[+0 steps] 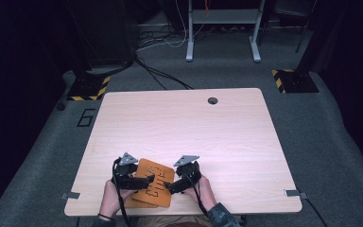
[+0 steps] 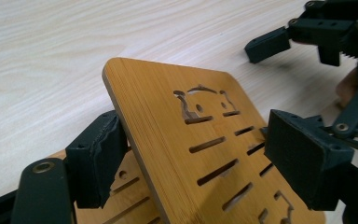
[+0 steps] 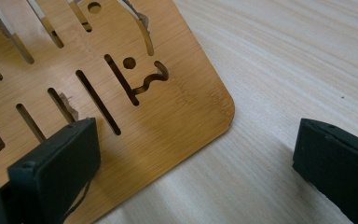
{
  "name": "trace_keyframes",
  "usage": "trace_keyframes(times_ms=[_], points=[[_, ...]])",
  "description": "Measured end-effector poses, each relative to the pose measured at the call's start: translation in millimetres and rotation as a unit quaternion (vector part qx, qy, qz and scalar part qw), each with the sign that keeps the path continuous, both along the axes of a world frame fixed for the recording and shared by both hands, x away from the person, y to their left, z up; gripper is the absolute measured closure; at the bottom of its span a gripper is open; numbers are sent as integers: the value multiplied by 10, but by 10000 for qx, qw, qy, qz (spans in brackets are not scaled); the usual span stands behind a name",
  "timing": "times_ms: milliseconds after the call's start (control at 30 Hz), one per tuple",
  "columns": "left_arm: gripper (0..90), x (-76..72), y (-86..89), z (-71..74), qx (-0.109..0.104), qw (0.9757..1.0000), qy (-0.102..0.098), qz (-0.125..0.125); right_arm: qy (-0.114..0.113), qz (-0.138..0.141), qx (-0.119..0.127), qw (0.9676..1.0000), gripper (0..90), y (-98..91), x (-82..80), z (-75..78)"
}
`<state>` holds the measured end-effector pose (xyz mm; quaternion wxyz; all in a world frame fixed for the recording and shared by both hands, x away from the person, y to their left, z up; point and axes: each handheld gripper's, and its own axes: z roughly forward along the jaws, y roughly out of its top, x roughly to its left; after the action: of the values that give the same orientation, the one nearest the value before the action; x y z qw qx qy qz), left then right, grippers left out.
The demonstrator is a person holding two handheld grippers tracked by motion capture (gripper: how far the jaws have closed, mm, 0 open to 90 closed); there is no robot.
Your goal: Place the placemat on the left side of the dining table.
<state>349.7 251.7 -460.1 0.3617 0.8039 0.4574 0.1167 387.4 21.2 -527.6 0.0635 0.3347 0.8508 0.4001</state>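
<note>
At the near edge of the pale wooden table (image 1: 184, 118), right in front of the person, lie two flat bamboo boards with slots and shapes cut through them. The upper board (image 2: 186, 140) is tipped up on one side, its rounded corner raised off the table, and under it I can see the lower board (image 2: 126, 198) lying flat. The left gripper (image 1: 147, 178) straddles the raised edge of the upper board: one jaw sits under the edge and seems to touch it, the other hangs above the slotted face with a gap, so the jaws are not clamped on it. The right gripper (image 3: 191, 163) is at the opposite side of the same board, jaws spread wide apart; one jaw hovers over the board's face near a long slot, the other is out over bare table beyond the board's corner, grasping nothing. From the left gripper view the right gripper (image 2: 303, 37) shows farther off, above the tabletop. Both hands rest close together at the table's near edge.
</note>
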Motion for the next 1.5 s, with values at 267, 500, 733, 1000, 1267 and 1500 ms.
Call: trace_keyframes(times_ms=[267,500,733,1000,1267,1500], points=[[261,-38,-68,126,-31,9998,-119,-152,59,-80,120,9999,2,-59,10,-2],[338,-88,-136,224,-107,9993,-221,-276,67,-129,201,9997,3,-108,22,-4],[456,-103,-184,273,-153,9991,-236,-318,-157,-413,-167,9989,78,-94,-25,5],[571,-94,-203,286,-92,9994,-237,-249,-136,-433,-54,9990,78,-135,-4,1],[664,-61,-298,256,-19,9994,-159,-303,-163,-449,-64,9988,54,-169,10,-2],[679,9,-351,234,-67,9995,-75,-290,-102,-603,-8,9981,8,-240,25,-6]])
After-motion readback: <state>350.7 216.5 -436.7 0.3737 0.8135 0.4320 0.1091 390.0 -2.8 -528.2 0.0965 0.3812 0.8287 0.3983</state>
